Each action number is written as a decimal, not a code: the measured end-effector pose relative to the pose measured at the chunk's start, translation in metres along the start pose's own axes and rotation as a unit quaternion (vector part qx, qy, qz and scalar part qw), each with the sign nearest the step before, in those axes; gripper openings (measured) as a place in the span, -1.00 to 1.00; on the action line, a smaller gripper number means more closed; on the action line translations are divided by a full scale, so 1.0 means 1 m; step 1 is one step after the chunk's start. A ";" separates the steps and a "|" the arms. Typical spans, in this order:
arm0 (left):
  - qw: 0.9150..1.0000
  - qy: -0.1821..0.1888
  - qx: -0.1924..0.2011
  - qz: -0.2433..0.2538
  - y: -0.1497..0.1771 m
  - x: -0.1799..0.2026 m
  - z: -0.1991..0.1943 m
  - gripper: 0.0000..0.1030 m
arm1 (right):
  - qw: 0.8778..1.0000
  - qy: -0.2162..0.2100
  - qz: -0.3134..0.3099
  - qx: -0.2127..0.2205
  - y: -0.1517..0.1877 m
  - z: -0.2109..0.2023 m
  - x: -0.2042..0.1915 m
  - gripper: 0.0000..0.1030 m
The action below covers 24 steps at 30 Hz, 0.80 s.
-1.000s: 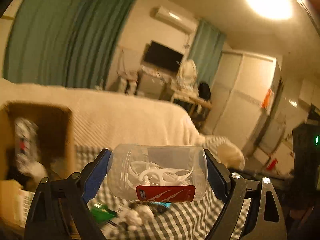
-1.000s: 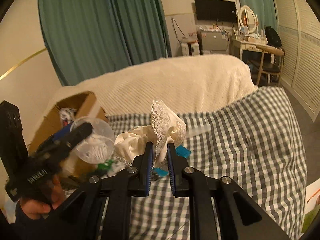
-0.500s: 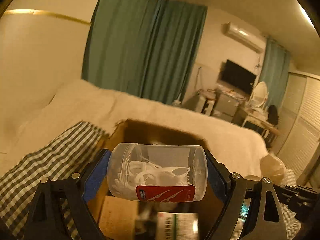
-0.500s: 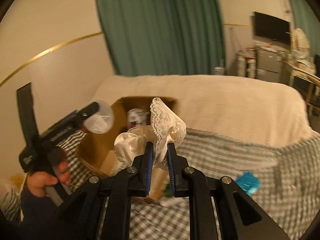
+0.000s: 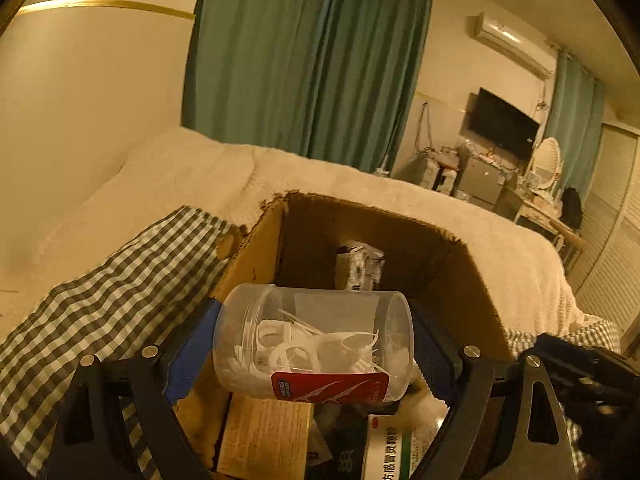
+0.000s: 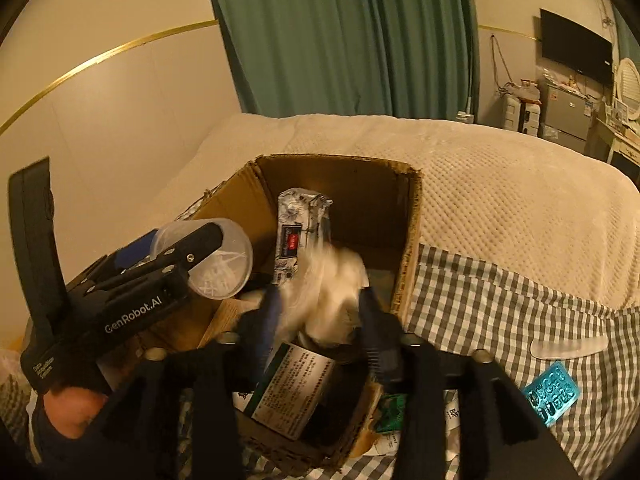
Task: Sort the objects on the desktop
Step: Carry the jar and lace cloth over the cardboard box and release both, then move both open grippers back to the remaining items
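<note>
A: Cardboard box [image 6: 408, 248] is our landmark. Our right gripper [image 6: 320, 316] hangs over its open top, jaws opening, with the cream lace cloth [image 6: 328, 284] blurred between them, apparently dropping free.

B: Our left gripper [image 5: 316, 344], at the box's near-left rim, spans wide, clamping the clear floss-pick jar [image 5: 314, 342] end to end.

A: We judge the drop is best finished with the jaws fully wide before pulling back, so lace doesn't snag a pad.

B: Then we carry the jar further over the box's middle, above the medicine carton [image 6: 292, 388], and lower before releasing.
</note>
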<state>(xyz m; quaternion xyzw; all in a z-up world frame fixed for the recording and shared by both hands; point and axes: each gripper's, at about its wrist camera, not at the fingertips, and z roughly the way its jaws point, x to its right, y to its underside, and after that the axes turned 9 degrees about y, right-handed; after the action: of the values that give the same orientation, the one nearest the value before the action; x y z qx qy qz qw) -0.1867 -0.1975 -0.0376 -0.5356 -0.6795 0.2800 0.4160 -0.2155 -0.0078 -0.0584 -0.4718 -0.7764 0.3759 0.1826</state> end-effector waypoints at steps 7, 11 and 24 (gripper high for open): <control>0.999 0.002 0.029 0.035 0.000 0.019 -0.017 1.00 | 0.999 0.036 0.018 0.035 -0.002 -0.039 0.032 0.07; 0.997 0.020 0.026 0.071 0.001 0.045 -0.024 1.00 | 0.994 0.094 0.023 0.041 0.010 -0.069 0.069 0.07; 0.968 0.177 -0.038 0.175 0.063 0.186 -0.040 1.00 | 0.973 0.183 0.141 0.027 0.083 -0.132 0.201 0.07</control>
<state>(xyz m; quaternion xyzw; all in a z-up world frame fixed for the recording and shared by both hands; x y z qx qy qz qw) -0.1361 -0.0044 -0.0205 -0.7027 -0.5007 0.2233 0.4534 -0.1796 0.2442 -0.0495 -0.6322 -0.6452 0.3253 0.2796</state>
